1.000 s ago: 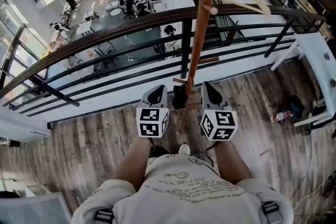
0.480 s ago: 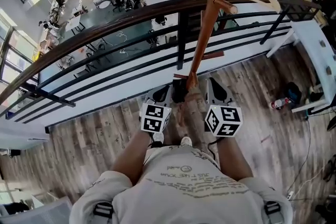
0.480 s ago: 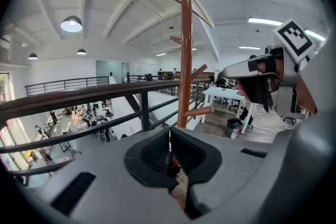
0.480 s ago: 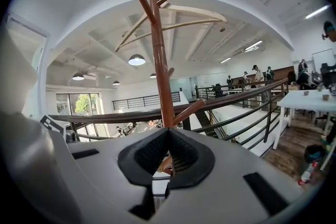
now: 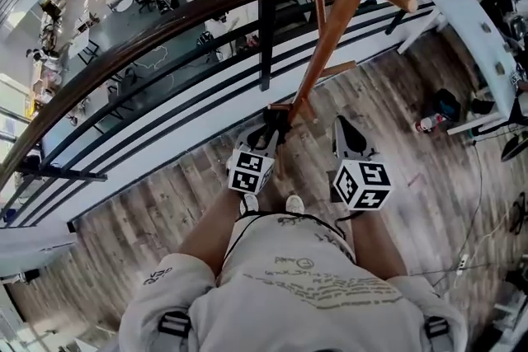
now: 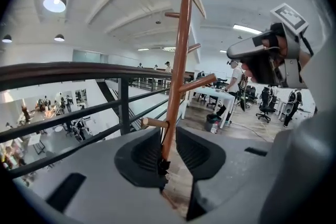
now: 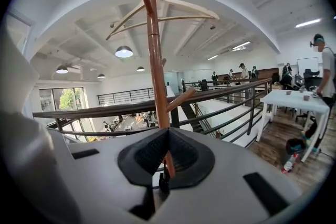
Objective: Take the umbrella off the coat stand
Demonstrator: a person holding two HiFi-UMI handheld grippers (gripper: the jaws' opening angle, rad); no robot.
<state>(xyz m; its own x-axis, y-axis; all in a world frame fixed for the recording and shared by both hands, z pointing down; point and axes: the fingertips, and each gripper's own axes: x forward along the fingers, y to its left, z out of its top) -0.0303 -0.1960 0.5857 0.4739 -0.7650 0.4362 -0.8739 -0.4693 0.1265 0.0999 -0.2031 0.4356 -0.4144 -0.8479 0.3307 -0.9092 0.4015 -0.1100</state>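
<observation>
- Left gripper [image 5: 271,126] has its jaws apart. The lower pole of the coat stand [image 6: 181,50] shows in the gap between its ribbed black pads [image 6: 139,155]
- The umbrella [image 6: 163,166], a small dark bundle, hangs on a thin cord from the short lowest peg [image 6: 152,123], tight against the pole. It shows low in that gap, right beside the left pad; whether they touch cannot be told
- Right gripper [image 7: 168,131] has its fingertips brought together and nothing clamped between them. The pole and the umbrella show through the slot beneath the tips
- In the head view both grippers sit low at the foot of the stand: the left one just beside the pole, the right one a little apart from it
- A dark railing [image 5: 165,29] with a rounded top rail runs just behind the stand, and a lower floor lies beyond it
- The plank floor [image 5: 148,210] lies open on both sides, and a white table [image 5: 483,37] stands well apart on the right
- The stand is a round, reddish-brown wooden pole with angled pegs, and pale wooden hangers [image 7: 184,8] hang near its top
</observation>
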